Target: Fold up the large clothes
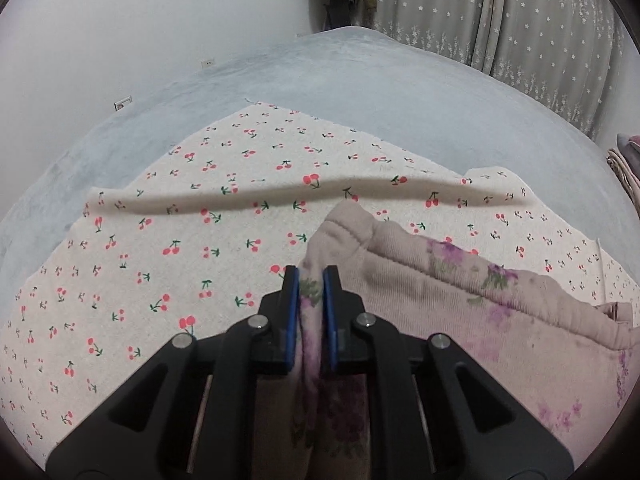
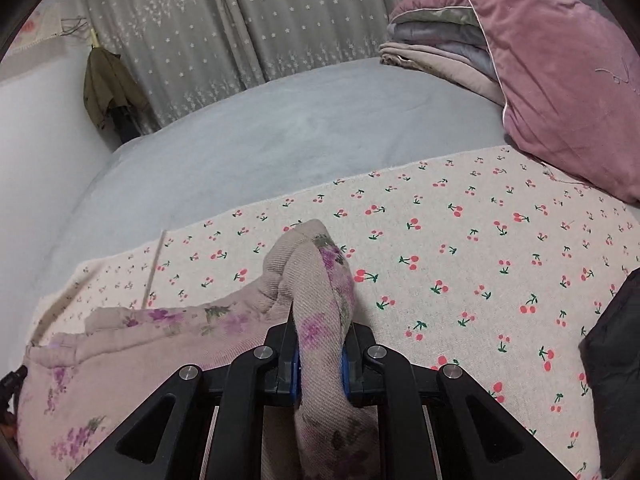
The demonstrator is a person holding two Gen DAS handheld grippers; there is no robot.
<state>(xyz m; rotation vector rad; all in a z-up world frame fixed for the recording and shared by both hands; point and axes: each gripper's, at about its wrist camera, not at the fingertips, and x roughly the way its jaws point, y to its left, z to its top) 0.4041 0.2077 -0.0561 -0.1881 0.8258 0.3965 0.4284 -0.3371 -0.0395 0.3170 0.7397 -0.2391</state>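
One garment (image 1: pixel 460 292), two grippers (image 1: pixel 311 280).

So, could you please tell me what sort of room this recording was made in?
Most likely a bedroom: a wide bed under a grey cover, a pink pillow beside stacked folded bedding, and star-patterned curtains behind.

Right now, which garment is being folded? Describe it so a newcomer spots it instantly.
Start at the grey bed, then the cherry-print sheet spread over it. On that sheet lies the pinkish-beige ribbed garment with purple flowers, pinched at either end by the left gripper and right gripper. Only it carries purple flowers, not red cherries.
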